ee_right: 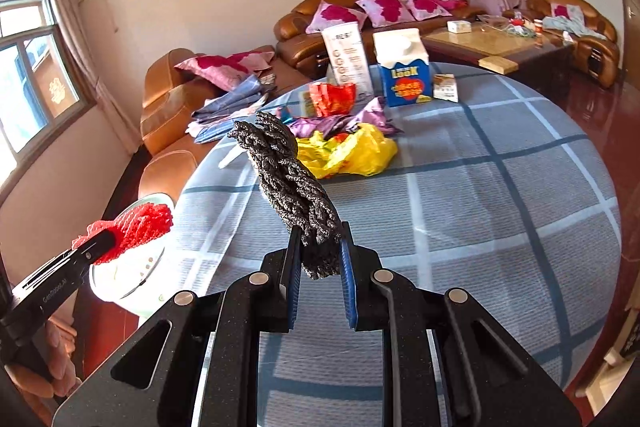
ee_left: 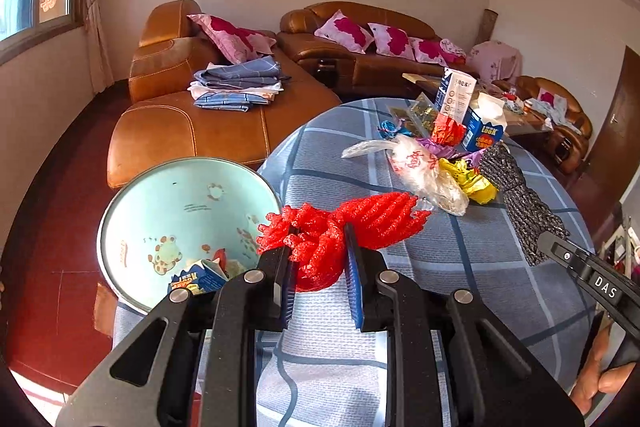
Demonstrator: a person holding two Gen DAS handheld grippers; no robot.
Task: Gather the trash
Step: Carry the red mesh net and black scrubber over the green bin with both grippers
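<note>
Bin [ee_left: 132, 211] sits just left of and below our left gripper [ee_left: 320, 247], which is clamped on the red foam net [ee_left: 352, 223], so that one's nearer; our right gripper [ee_right: 318, 247] pinches the grey foam net [ee_right: 288, 179] over the table [ee_right: 500, 187].

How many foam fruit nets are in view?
2: a red foam net clamped in the left gripper near the bin; a dark foam net clamped in the right gripper.

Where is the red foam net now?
In the left wrist view, the red foam net is pinched in the left claw, just right of the blue bin, at the table's edge.
</note>
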